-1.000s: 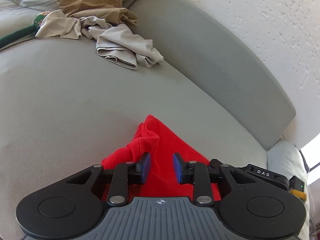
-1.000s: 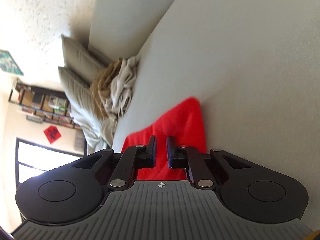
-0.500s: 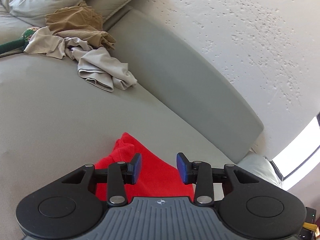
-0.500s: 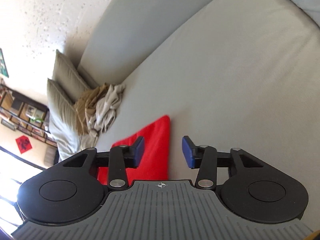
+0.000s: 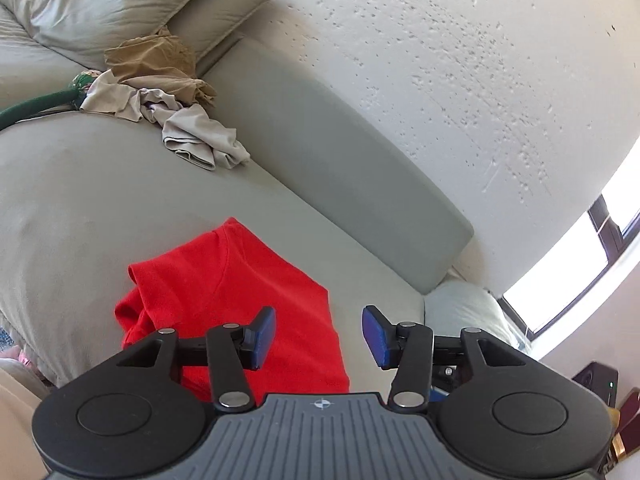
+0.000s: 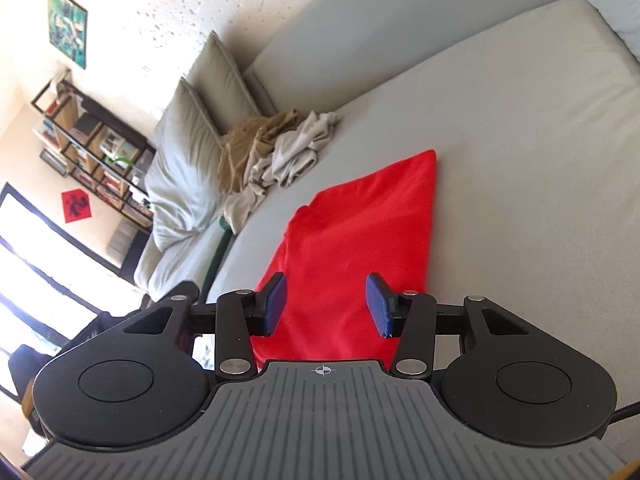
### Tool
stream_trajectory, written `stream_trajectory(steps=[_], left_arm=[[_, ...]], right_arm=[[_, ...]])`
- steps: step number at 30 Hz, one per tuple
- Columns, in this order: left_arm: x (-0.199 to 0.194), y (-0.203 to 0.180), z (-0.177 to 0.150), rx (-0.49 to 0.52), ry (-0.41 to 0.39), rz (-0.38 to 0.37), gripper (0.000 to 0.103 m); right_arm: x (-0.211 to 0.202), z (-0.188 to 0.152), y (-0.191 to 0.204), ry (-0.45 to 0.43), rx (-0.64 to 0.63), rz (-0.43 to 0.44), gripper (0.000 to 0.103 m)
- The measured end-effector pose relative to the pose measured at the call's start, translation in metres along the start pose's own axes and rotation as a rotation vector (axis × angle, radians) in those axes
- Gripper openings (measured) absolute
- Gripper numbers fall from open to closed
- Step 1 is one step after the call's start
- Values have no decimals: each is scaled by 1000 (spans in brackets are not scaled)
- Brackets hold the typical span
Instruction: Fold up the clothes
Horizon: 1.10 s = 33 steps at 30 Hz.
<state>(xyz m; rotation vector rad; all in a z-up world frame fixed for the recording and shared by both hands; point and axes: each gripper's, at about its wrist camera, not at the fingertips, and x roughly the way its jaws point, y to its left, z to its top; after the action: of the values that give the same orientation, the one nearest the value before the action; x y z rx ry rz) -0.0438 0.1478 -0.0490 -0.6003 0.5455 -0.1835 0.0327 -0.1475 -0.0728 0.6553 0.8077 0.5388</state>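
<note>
Left wrist view looks down over the left gripper, whose blue-padded jaws are opening with nothing pinched between them — only the red T-shirt and the seat show through the gap, well below the pads. The T-shirt lies folded on the grey sofa seat, one sleeve turned out at its left edge. Farther back, a crumpled beige garment trails off a small heap topped by a tan garment, which leans against two pale cushions. A dark green strip runs off to the left beside the heap. The grey backrest runs along a rough white wall, and a bright window shows at the right.

Right wrist view shows the right gripper with its jaws parted and empty, hovering above the near end of the same red T-shirt. From this side the shirt reads as a flat, tapered panel lying clear of the pads. The beige garment and tan garment sit beyond it — against the cushions. A black shelf unit, a red square decoration and a teal picture are on the far wall.
</note>
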Motion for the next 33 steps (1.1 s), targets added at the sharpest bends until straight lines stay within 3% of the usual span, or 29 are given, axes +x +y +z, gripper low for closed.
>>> stream_trajectory(steps=[5, 7, 9, 11, 14, 17, 19, 21, 23, 28, 31, 33], left_arm=[[20, 8, -8, 73, 46, 63, 51], [31, 16, -18, 104, 43, 114, 47], [43, 24, -26, 118, 66, 156, 32], [51, 28, -28, 118, 112, 177, 25], [54, 29, -31, 156, 158, 245, 20], [41, 34, -25, 89, 177, 244, 18], [24, 38, -14, 20, 156, 186, 25], [6, 51, 0, -88, 79, 74, 55], [-5, 72, 15, -221, 2, 0, 70], [-2, 133, 38, -452, -30, -5, 75], [6, 160, 27, -601, 35, 0, 73], [10, 158, 23, -589, 87, 5, 73]], right_arm=[[1, -7, 2, 18, -37, -51, 52], [5, -13, 1, 35, -61, -83, 51], [13, -22, 2, 45, -106, -100, 50], [23, -30, 8, 59, -175, -106, 49], [45, -43, 15, 140, -307, -186, 47], [43, -44, 7, 169, -287, -215, 40], [31, -33, 1, 192, -215, -189, 42], [14, -23, -7, 192, -130, -156, 64], [-5, -16, -19, 163, -54, -108, 84], [-22, -2, -56, 85, 180, 0, 85], [-8, -4, -74, 115, 324, 70, 85], [3, -9, -82, 135, 386, 95, 85]])
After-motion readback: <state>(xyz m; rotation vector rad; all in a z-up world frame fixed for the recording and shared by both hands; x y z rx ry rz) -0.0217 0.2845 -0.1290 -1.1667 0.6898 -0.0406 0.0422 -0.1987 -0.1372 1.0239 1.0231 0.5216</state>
